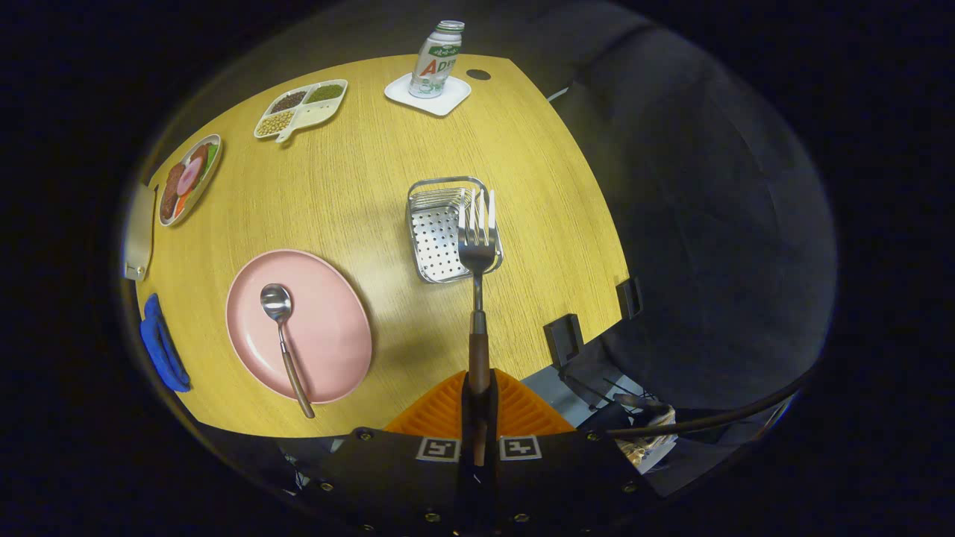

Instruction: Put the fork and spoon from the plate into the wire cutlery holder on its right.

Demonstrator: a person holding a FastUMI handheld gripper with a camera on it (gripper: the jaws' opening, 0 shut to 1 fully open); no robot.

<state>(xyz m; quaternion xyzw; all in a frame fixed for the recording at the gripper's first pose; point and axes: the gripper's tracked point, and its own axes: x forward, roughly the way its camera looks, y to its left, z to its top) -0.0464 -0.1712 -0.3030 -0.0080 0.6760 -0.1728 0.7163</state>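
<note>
Clamping the fork (pixel 477 246) by its wooden handle, the hand-held gripper (pixel 477 395) has both fingers pressed on that handle, with the tines pointing away from it. The fork head hangs over the near right edge of the wire cutlery holder (pixel 440 224), which stands on the wooden tabletop (pixel 358 171). The spoon (pixel 283 335) lies on the pink plate (pixel 328 350), left of the holder, bowl pointing away. Beyond the holder, a bottle (pixel 436 60) stands on a white coaster (pixel 427 97).
</note>
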